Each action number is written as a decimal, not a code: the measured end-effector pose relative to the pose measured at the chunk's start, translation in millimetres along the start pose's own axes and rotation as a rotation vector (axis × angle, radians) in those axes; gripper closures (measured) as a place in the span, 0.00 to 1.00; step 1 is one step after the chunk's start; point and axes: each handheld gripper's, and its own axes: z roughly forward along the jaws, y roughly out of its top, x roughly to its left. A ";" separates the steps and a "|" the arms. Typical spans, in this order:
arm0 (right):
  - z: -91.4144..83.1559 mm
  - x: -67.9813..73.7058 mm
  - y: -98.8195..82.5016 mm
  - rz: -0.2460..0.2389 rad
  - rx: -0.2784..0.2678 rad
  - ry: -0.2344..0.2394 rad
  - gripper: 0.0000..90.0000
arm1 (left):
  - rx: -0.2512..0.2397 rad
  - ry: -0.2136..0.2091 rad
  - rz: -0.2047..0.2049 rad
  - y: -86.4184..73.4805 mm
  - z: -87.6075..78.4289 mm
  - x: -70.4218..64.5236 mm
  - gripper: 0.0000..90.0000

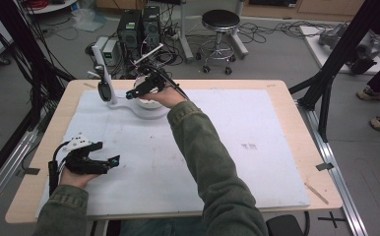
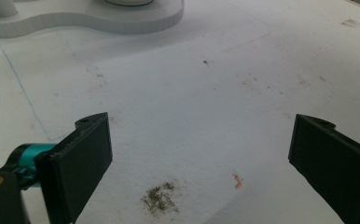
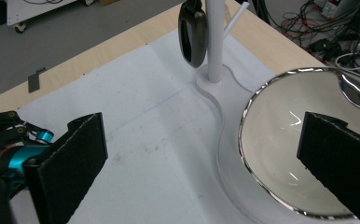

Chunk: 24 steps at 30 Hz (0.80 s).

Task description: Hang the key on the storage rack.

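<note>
Jaws of the right gripper (image 3: 201, 163) are seen spread wide with nothing pinched between them — no pad touches anything. In the right gripper view they are held over the shiny chrome-rimmed round bowl (image 3: 280, 140), which sits in the white curved stand base (image 3: 215, 93) at the far side of the table. One black pad (image 3: 341, 158) is seen in front of the bowl's hollow, the other over the white sheet (image 3: 136, 140) beside the base. A white upright post (image 3: 214, 37) rises from the base, and a dark oval object (image 3: 193, 35) hangs beside it.

In the high view the right gripper (image 1: 131, 93) is held at the bowl, near the table's far edge. The left gripper (image 1: 111, 161) is held low over the white sheet at the near left, well apart from the stand; its jaws are likewise spread and empty — only stained white sheet lies between them in the left gripper view (image 2: 201, 158).
</note>
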 end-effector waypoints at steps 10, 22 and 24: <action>-24.6 -9.8 -23.2 0.015 -0.028 -0.015 0.01 | 0.008 0.000 0.015 -0.3 1.1 -1.0 0.07; -61.8 -30.7 -70.6 0.056 -0.050 -0.058 0.01 | 0.019 0.000 0.017 -0.5 1.6 -3.2 0.07; -65.8 -33.7 -78.3 0.061 -0.047 -0.063 0.01 | 0.023 0.000 0.022 -0.5 1.7 -3.4 0.07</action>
